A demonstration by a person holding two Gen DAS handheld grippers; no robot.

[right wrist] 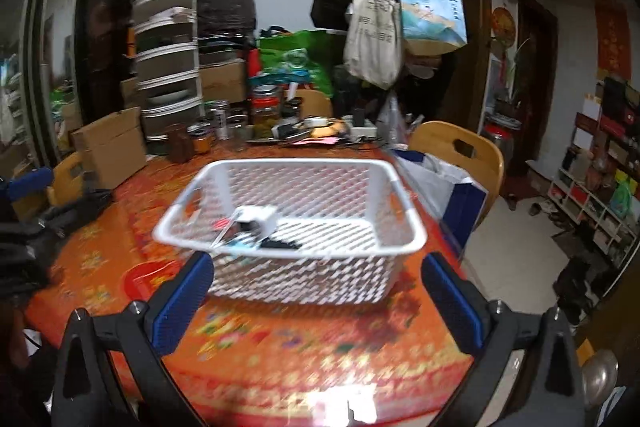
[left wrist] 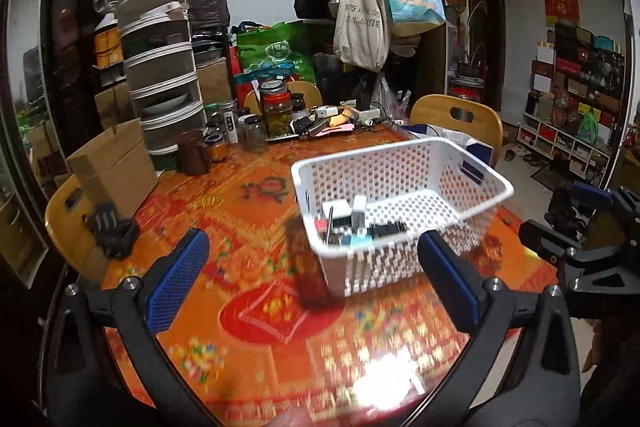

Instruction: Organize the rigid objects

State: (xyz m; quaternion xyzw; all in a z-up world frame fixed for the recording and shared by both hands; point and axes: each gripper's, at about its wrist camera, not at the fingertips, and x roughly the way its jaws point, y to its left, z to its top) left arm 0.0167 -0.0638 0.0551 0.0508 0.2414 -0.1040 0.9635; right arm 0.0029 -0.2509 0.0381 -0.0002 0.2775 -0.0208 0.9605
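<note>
A white perforated basket [left wrist: 464, 195] stands on the orange patterned table [left wrist: 240, 339] and holds several small items: white chargers [left wrist: 348, 211] and a black device [left wrist: 386, 229]. A blurred brown oblong object [left wrist: 310, 271] lies on the table against the basket's near left corner. My left gripper [left wrist: 312, 283] is open and empty, just short of that object. In the right wrist view the basket [right wrist: 404, 211] sits straight ahead with a white charger [right wrist: 258, 217] inside. My right gripper [right wrist: 316, 297] is open and empty in front of the basket's near wall.
A black mount [left wrist: 112, 231] and a cardboard box [left wrist: 116, 163] stand at the table's left. Jars [left wrist: 276, 107], a stacked plastic drawer unit [left wrist: 160, 67] and clutter line the far edge. Wooden chairs [left wrist: 460, 119] and a coat stand with bags [left wrist: 364, 19] are behind.
</note>
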